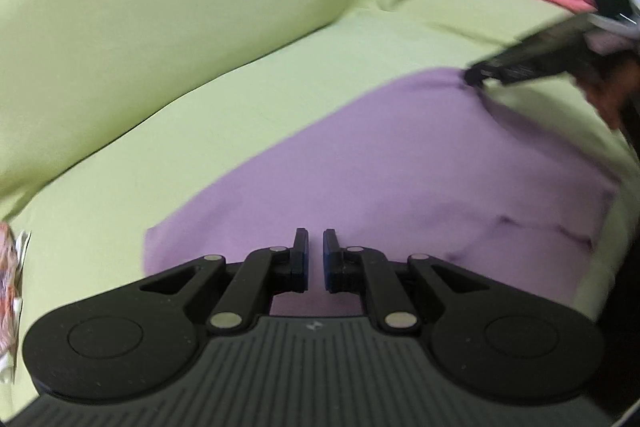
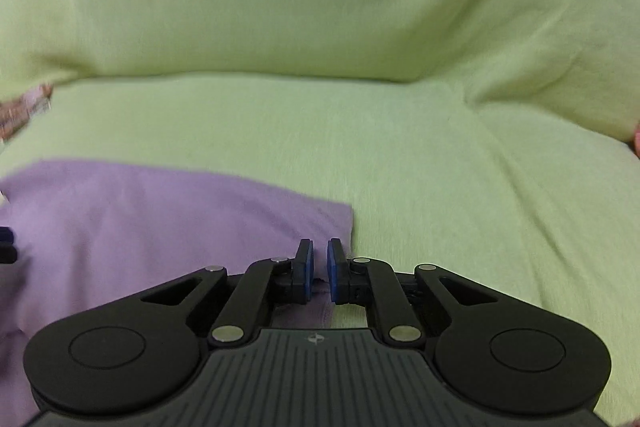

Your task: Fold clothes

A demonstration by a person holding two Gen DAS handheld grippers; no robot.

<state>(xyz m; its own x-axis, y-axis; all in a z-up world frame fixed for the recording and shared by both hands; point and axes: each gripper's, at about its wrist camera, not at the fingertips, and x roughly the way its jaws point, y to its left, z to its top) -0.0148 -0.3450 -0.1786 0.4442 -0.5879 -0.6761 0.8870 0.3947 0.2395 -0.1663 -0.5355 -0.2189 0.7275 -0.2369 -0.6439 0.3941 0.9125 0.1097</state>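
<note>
Both grippers have their jaws nearly together with nothing visibly pinched: the left gripper [image 1: 315, 247] over the lilac garment [image 1: 400, 179], the right gripper [image 2: 319, 259] at its corner. The garment lies flat on the green sofa seat [image 2: 440, 155], apparently mid-fold; next, I judge, each must seize an edge.

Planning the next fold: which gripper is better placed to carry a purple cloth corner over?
Right, likely. The right gripper is at a purple cloth corner, fabric drawn to its tip. The left gripper is shut over the near edge, off any corner.
</note>
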